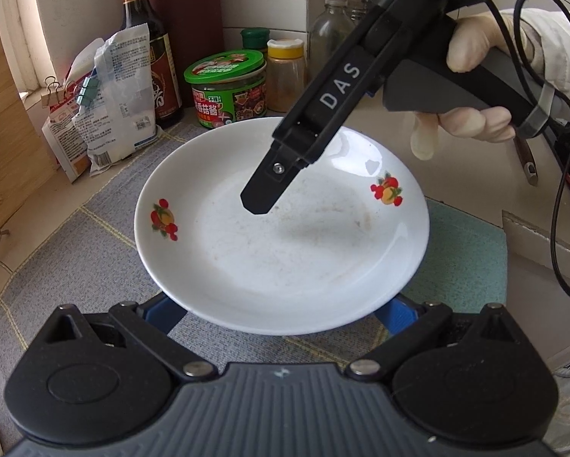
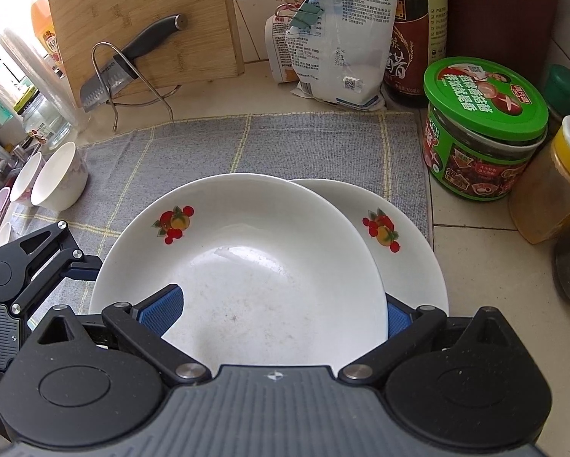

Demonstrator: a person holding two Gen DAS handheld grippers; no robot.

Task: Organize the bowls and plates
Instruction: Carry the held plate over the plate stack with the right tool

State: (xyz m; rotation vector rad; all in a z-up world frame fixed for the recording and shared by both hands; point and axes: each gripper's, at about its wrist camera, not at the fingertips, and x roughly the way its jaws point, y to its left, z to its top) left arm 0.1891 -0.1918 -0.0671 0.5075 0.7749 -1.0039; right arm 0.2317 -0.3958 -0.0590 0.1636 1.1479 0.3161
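Right up close, the right gripper [image 2: 281, 304] has its fingers spread wide, clenching nothing. One blue pad sits over the near inner slope of the upper plate [image 2: 239, 251]. The other drops out of sight behind that plate's right-hand rim, so the fingers look to straddle the edge rather than pinch it. The left gripper [image 1: 279, 312] is spread too, and its blue pads are tucked under the near rim of that plate with the tips hidden. I can't tell whether they touch the china.

Now the plates. The upper plate lies partly over the lower plate [image 2: 410, 251], shifted to the left of it, both face up with their fruit prints showing, on the grey checked cloth [image 2: 285, 141] on the table [image 2: 494, 259]. Here's the relation that matters: the lower plate sits to the right of the upper one, so squaring the stack likely means nudging the top plate rightwards. The left gripper is at that plate's left rim and the right one at its near edge, both close.

Further out, two white bowls [image 2: 56, 175] lie tipped on their sides at the cloth's left edge, well apart from the plates. At the back stand the green-lidded jar [image 2: 482, 129], a sauce bottle [image 2: 418, 38] and a bamboo cutting board [image 2: 144, 23] with a knife [image 2: 128, 64] in front of it.
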